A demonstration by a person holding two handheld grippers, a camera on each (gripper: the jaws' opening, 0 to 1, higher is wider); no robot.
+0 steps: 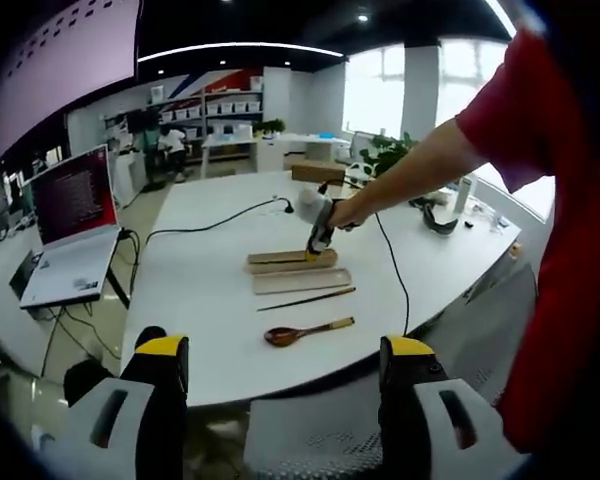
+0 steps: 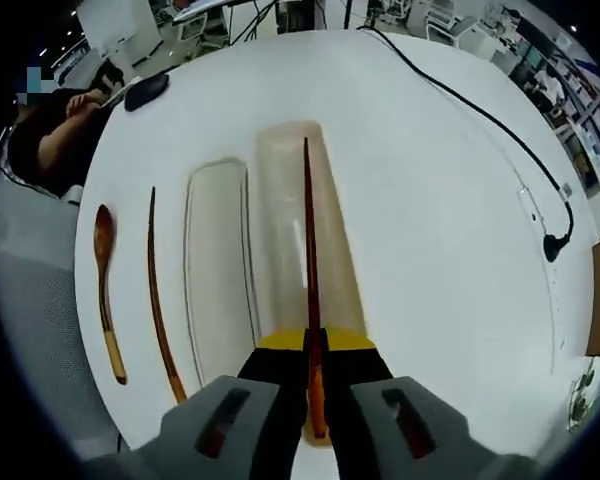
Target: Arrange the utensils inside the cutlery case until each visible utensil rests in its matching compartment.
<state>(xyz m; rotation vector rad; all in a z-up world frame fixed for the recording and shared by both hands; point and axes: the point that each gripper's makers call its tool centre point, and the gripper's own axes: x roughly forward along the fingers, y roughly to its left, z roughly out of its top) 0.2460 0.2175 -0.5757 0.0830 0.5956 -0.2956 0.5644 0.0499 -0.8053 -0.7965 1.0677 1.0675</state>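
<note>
Right tongs grip chopstick over case.

Daylight pours through tall windows at the far end of the room and a curved ceiling light strip glows overhead, leaving the white counter bright and evenly lit in the left gripper view. In the right gripper view the counter's surface is nearly washed out, with only thin, soft shadows beside the chopstick and spoon near its left edge. Both views bow strongly toward their edges from the fisheye lens, the near claws look soft and slightly blurred, and distant shelving loses detail.
</note>
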